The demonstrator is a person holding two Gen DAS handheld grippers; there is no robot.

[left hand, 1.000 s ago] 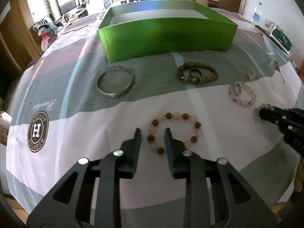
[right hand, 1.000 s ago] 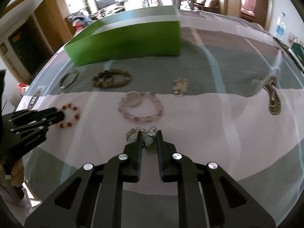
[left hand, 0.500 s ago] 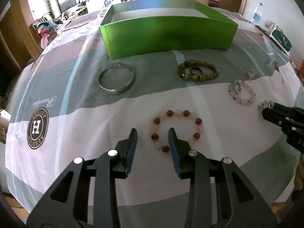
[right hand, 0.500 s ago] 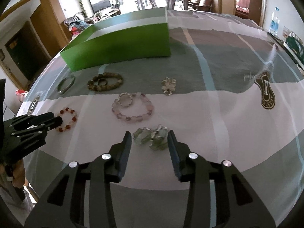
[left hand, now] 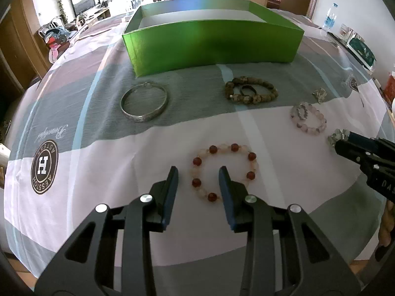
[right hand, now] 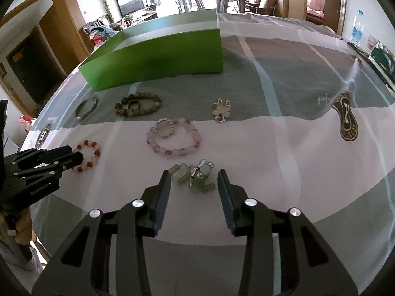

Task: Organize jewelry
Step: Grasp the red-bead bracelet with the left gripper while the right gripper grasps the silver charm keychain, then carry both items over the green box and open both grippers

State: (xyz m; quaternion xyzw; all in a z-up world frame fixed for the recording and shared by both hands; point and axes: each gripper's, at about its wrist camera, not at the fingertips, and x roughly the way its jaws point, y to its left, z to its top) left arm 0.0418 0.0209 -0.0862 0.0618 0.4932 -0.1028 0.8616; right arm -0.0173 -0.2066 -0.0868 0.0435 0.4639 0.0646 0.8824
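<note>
My left gripper (left hand: 198, 172) is open, its fingers astride the near-left side of a red and pale bead bracelet (left hand: 249, 156) lying on the cloth. My right gripper (right hand: 193, 176) is open, with a green and silver jewelry cluster (right hand: 195, 174) between its fingers on the cloth. A pink bead bracelet (right hand: 190, 145) with a small silver ring (right hand: 165, 127) lies beyond it. A brown bead bracelet (left hand: 251, 90), a silver bangle (left hand: 144, 102) and a silver clover piece (right hand: 221, 110) lie further back. An open green box (left hand: 212, 42) stands behind them.
A grey, white and mauve tablecloth (left hand: 98, 148) with round logos covers the table. The table edge is near both grippers. A water bottle (left hand: 329, 21) and a dark green packet (left hand: 361, 50) stand at the far right. Chairs stand behind the box.
Both grippers have opened wider. The right gripper let go of the green and silver cluster, which now lies on the cloth, and pulled back a little. The left gripper moved slightly toward the red bracelet.
</note>
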